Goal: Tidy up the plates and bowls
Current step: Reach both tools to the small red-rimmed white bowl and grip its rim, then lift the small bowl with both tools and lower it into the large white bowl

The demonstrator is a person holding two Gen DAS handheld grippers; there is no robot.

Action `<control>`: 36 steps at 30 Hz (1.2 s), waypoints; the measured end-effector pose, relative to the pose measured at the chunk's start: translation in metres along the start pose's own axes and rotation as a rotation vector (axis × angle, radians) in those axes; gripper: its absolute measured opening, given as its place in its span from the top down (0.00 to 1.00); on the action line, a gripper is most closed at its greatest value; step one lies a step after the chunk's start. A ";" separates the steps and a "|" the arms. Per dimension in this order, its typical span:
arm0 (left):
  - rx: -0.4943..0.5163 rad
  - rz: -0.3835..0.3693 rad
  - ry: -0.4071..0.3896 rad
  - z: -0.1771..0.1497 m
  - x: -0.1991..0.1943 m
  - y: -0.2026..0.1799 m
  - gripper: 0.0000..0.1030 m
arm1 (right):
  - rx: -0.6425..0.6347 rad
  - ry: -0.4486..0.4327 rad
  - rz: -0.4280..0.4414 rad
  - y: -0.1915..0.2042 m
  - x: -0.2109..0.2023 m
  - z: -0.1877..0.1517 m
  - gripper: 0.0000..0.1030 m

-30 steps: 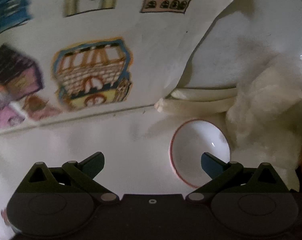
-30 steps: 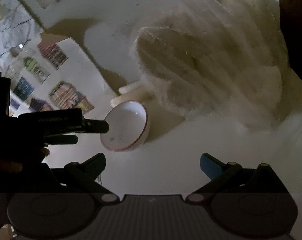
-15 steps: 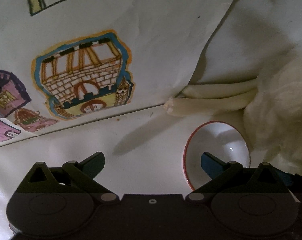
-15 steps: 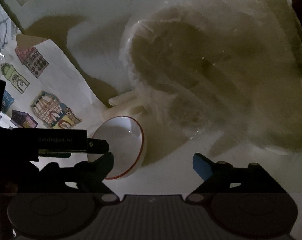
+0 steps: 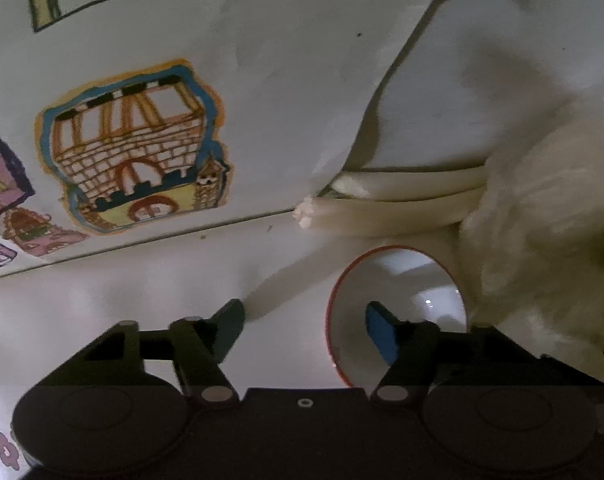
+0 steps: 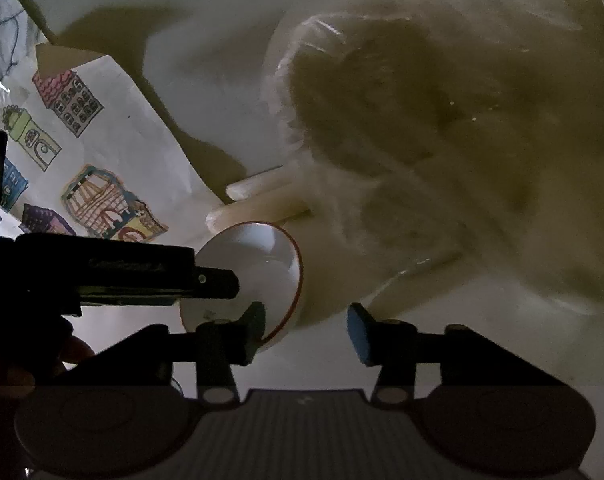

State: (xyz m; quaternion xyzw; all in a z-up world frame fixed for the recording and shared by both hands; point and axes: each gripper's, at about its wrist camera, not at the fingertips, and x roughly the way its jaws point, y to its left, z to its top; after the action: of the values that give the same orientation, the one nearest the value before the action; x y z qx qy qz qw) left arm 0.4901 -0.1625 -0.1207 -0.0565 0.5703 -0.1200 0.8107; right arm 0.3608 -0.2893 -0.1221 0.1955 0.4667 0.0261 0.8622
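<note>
Both tongs have just been closing around one bowl on the worktop, beside a fluffy cloth. My left tongs and right tongs straddle its rim, not yet clamped. Next I must pinch firmly, then lift.

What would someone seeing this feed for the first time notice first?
Probably the white bowl with a red rim, low and right of centre in the left wrist view, with both tongs closing in on its rim. Next, the sheet of coloured building drawings lying to its left. A fluffy cream mass under clear plastic fills the space behind the bowl.
</note>
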 end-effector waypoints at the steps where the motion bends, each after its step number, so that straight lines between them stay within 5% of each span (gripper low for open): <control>1: -0.005 -0.011 0.001 0.001 0.003 0.002 0.47 | 0.001 0.001 0.002 0.000 0.001 0.000 0.57; 9: -0.051 -0.078 0.009 -0.009 0.006 0.000 0.84 | 0.018 0.019 0.040 0.004 0.004 0.001 0.78; 23: -0.169 -0.107 -0.035 -0.059 -0.002 0.022 0.91 | 0.045 0.047 0.045 0.005 0.000 -0.002 0.84; 36: -0.195 -0.128 -0.111 -0.088 -0.068 0.040 0.91 | -0.005 0.000 0.086 0.033 -0.051 -0.015 0.84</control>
State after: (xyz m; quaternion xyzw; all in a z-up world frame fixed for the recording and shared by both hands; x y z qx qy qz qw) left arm 0.3911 -0.1024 -0.0981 -0.1779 0.5286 -0.1119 0.8225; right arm 0.3245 -0.2656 -0.0764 0.2133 0.4579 0.0646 0.8606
